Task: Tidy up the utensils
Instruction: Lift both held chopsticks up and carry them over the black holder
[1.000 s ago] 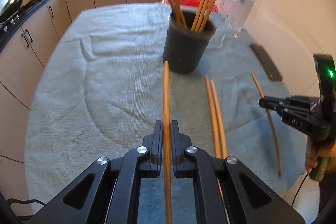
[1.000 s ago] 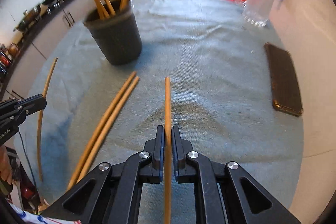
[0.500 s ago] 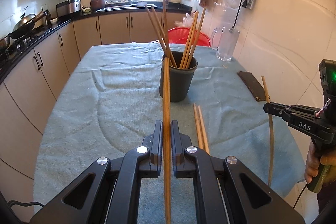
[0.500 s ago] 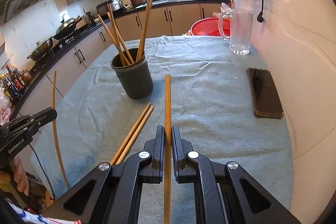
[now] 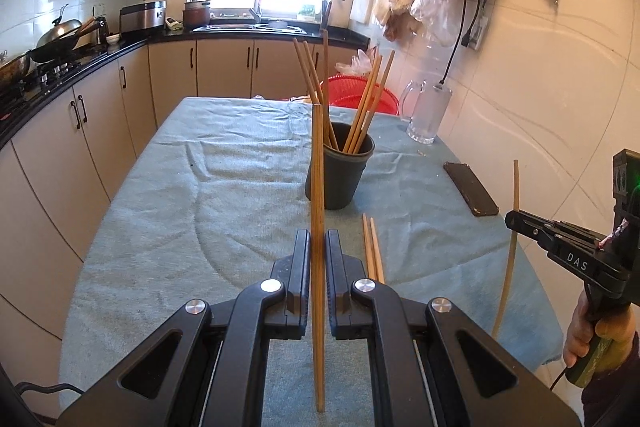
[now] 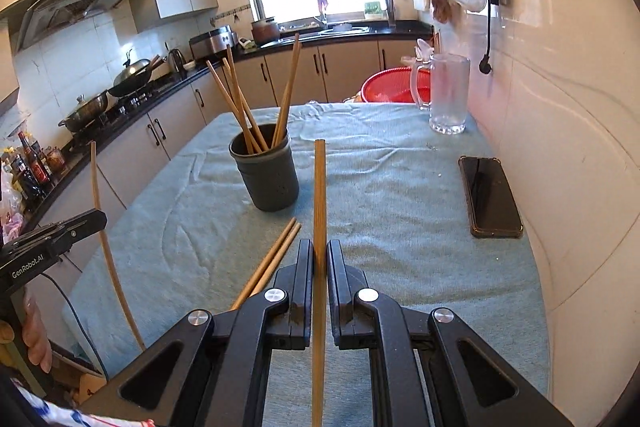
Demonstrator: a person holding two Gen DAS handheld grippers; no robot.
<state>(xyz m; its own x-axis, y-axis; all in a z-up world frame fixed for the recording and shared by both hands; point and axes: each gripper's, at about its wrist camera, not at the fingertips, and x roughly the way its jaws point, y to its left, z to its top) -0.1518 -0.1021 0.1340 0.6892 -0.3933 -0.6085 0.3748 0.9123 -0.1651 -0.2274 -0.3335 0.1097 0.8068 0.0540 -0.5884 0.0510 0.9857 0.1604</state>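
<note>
Left tongs (image 5: pixel 317 259): clamped on one chopstick (image 5: pixel 318 187), raised above the desk (image 5: pixel 160 227).
Left view, surroundings: right tongs (image 5: pixel 510 219) at right edge, clamped on a second chopstick (image 5: pixel 512 239); phone (image 5: pixel 471 188) and glass mug (image 5: pixel 427 115) near the wall.
Left view, container: dark cup (image 5: pixel 338 175) holds several chopsticks; a loose pair (image 5: pixel 372 251) lies just before it.
Right tongs (image 6: pixel 320 263): clamped on its chopstick (image 6: pixel 319 207).
Right view, container: cup (image 6: pixel 266 171) left of the held stick's tip, loose pair (image 6: pixel 276 257) nearer the camera.
</note>
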